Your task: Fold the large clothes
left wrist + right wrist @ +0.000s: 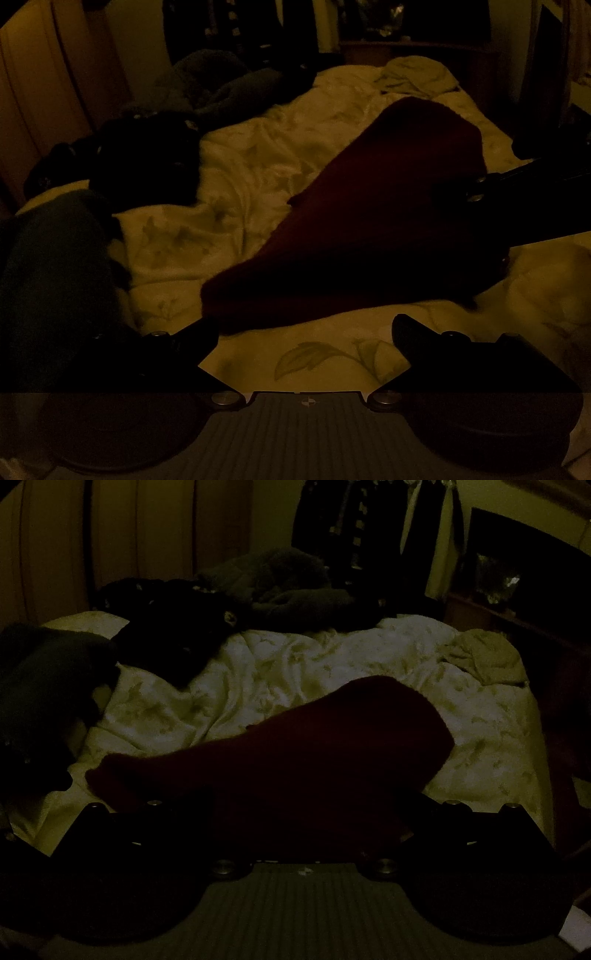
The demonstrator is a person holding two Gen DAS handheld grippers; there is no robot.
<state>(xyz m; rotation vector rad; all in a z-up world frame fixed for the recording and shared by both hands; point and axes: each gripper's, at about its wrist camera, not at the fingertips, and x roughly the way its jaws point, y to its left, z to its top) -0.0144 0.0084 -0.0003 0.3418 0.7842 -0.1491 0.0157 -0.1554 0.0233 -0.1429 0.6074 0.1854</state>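
Maroon garment (362, 221) is lying across the pale leaf-print bedspread (236, 177), one side lifting toward my right. My left gripper (306, 334) is hovering with fingers spread wide, gripping nothing. My right gripper (306, 812) is pressing into the garment's edge; its jaws' closure I cannot tell in the gloom.

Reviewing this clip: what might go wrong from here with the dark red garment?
The right gripper lifts the dark red garment by one side only, while the left gripper hangs open and empty, so the fold may skew. The dim light hides edges. The rumpled duvet could snag the trailing corner.
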